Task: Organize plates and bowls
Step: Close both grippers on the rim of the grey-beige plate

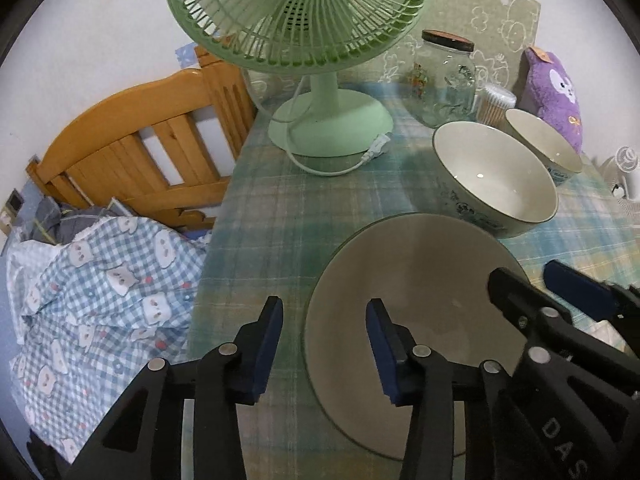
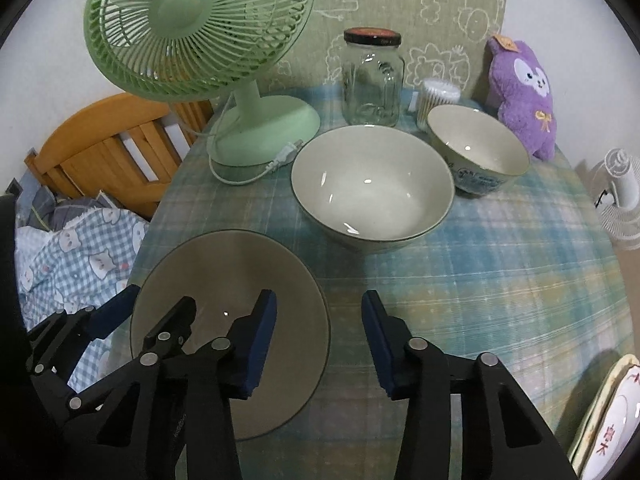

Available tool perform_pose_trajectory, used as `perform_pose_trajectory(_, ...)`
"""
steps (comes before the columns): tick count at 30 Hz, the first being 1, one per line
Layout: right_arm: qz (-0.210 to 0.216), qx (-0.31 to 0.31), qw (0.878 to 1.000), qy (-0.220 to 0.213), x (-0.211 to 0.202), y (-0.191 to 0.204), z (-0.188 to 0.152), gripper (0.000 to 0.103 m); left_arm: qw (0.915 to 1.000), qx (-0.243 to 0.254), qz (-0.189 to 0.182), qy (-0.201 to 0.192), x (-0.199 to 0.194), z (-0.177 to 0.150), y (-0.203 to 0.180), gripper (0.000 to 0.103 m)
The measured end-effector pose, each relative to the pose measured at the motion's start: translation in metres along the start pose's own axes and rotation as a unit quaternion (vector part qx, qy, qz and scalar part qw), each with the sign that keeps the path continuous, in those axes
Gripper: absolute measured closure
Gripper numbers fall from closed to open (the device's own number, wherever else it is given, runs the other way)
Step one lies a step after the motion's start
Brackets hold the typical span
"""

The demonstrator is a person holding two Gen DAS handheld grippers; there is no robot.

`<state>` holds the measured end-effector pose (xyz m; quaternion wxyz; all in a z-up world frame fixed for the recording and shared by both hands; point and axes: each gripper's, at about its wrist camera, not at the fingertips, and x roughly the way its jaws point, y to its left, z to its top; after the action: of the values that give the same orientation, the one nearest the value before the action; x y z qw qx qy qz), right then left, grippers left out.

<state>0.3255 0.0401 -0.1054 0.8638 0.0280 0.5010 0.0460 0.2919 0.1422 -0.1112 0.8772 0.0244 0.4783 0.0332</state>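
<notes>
A flat grey plate (image 2: 224, 280) is lying at the near left of the plaid tablecloth, its rim reaching the table's edge. Just beyond it a large cream bowl (image 2: 372, 188) is sitting upright and empty — dark-rimmed, glossy inside. Behind and to the right, a smaller bowl (image 2: 478, 148) with blue patterning is standing upright too — the two are nearly touching.

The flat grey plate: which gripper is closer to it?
Left. The left gripper straddles the plate's near-left rim; the right gripper hangs open at its right edge.
</notes>
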Motion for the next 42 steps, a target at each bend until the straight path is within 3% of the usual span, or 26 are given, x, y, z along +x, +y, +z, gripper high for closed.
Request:
perform_pose_trajectory(5,0.003,0.007,1.000,0.016,0.012,0.001,0.001,0.065,0.9997,0.002,-0.017,0.016,0.010,0.001,-0.001,0.071)
perform_pose_trajectory(9,0.004,0.004,1.000,0.026,0.018,0.002,0.001,0.079,0.9996,0.005,-0.014,0.024,0.016,0.001,0.000,0.079)
perform_pose_trajectory(14,-0.007,0.003,1.000,0.029,0.020,0.003,0.003,0.085,0.9995,0.000,-0.014,0.026,0.018,0.002,0.002,0.084)
perform_pose_trajectory(25,-0.012,0.008,0.999,0.037,0.013,-0.002,0.001,0.085,0.9994,-0.001,-0.017,0.030,0.010,0.000,-0.003,0.084)
perform_pose_trajectory(42,-0.020,0.004,1.000,0.018,-0.038,-0.029,-0.011,0.085,0.9998,-0.002,-0.020,0.009,-0.034,-0.007,-0.034,0.084)
